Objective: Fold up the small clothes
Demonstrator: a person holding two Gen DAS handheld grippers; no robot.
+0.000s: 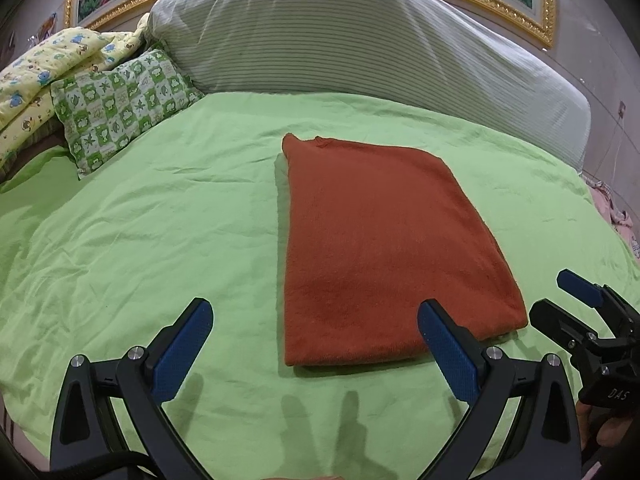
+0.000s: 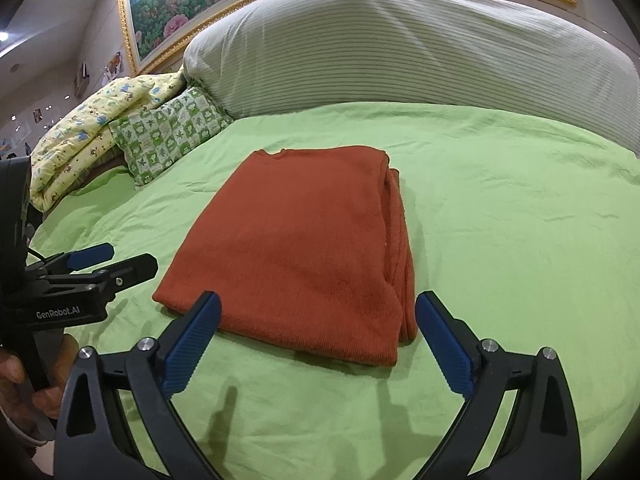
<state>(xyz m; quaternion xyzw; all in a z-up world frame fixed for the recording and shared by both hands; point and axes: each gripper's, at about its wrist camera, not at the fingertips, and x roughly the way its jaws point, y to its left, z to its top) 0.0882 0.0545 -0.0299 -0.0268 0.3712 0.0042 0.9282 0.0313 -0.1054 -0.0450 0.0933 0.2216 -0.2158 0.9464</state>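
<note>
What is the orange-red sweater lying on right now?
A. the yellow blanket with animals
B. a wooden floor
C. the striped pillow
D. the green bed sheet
D: the folded orange-red sweater lies flat on the green bed sheet, well in front of the striped pillow and off to the side of the yellow blanket, with both grippers open and holding nothing.
</note>
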